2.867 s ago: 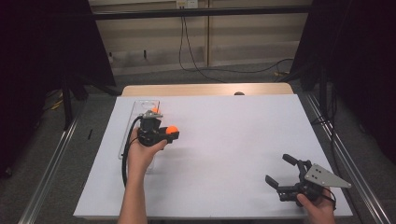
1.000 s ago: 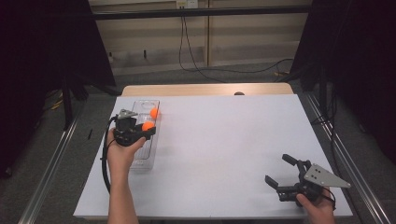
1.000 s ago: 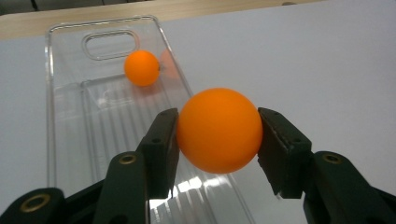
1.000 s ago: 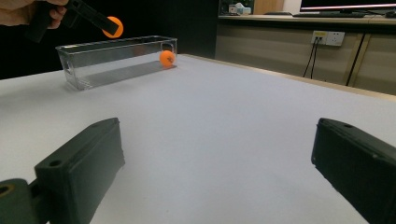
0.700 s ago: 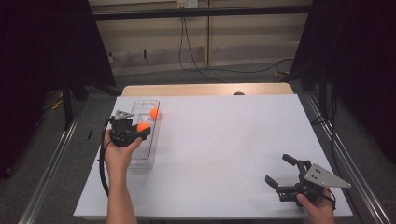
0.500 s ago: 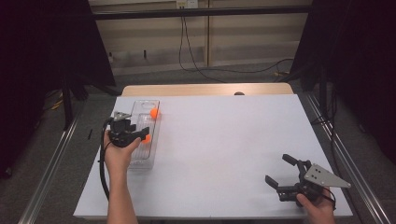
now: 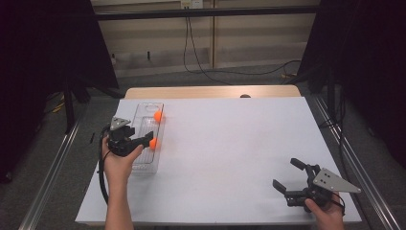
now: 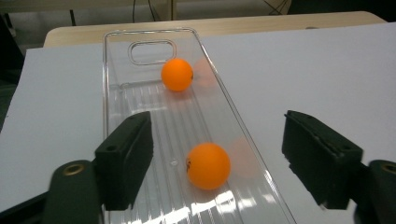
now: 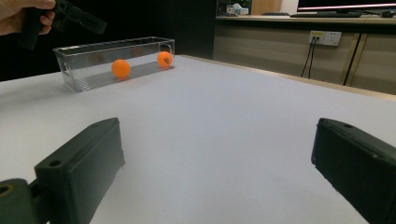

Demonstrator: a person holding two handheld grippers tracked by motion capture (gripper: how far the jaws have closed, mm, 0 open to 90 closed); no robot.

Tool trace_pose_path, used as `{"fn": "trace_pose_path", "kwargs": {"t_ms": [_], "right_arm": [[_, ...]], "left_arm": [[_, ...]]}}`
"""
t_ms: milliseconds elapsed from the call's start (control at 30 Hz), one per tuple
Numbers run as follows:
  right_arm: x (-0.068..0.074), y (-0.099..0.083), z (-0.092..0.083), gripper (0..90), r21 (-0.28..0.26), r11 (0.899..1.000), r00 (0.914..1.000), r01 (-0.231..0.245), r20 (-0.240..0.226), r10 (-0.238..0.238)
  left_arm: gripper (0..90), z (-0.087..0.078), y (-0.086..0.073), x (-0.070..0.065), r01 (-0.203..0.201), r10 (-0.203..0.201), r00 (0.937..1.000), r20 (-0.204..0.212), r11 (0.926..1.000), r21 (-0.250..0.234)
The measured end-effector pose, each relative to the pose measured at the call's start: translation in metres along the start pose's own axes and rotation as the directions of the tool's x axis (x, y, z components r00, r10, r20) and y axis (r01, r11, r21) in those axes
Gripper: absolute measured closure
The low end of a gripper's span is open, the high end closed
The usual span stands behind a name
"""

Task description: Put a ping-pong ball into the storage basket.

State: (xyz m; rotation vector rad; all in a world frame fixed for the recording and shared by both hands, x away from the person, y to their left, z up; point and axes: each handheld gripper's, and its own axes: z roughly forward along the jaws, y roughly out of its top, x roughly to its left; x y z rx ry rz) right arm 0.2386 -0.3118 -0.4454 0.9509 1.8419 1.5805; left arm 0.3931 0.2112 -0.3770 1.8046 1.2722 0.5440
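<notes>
The left gripper [image 8: 215,158] is hanging over the clear plastic tray [image 8: 116,70], its fingers just opening around the nearer orange ball [image 8: 208,165] lying inside; the right gripper [image 7: 296,178] is resting, fingers apart, on the white tabletop [image 7: 230,153].

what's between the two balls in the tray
Nothing: bare ribbed tray floor lies between the near ball and the far ball, seen in the left gripper view.
</notes>
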Motion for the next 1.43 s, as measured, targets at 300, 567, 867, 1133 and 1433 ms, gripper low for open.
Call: {"fn": "trace_pose_path", "kwargs": {"t_ms": [300,567,867,1133,1433], "right_arm": [[0.0,0.0,0.0,2.0,0.0,1.0,1.0,0.0,-0.001,0.0],[-0.001,0.0,0.0,2.0,0.001,1.0,1.0,0.0,-0.002,0.0],[0.0,0.0,0.0,2.0,0.003,1.0,1.0,-0.001,-0.001,0.001],[0.0,0.0,0.0,2.0,0.0,1.0,1.0,0.001,-0.002,-0.001],[0.0,0.0,0.0,2.0,0.004,1.0,1.0,0.007,-0.002,-0.007]], "left_arm": [[14.3,-0.012,-0.015,-0.004,0.003,0.002,0.9981,0.062,0.9966,-0.082],[10.6,-0.018,-0.023,-0.011,-0.018,0.03,0.9955,0.09,0.9921,-0.124],[8.6,-0.025,-0.033,-0.013,-0.04,0.056,0.9936,0.098,0.9867,-0.158],[7.8,-0.03,-0.047,-0.017,-0.022,0.05,0.9904,0.129,0.978,-0.208],[5.7,-0.038,-0.063,-0.02,-0.033,0.067,0.989,0.132,0.9691,-0.244]]}}
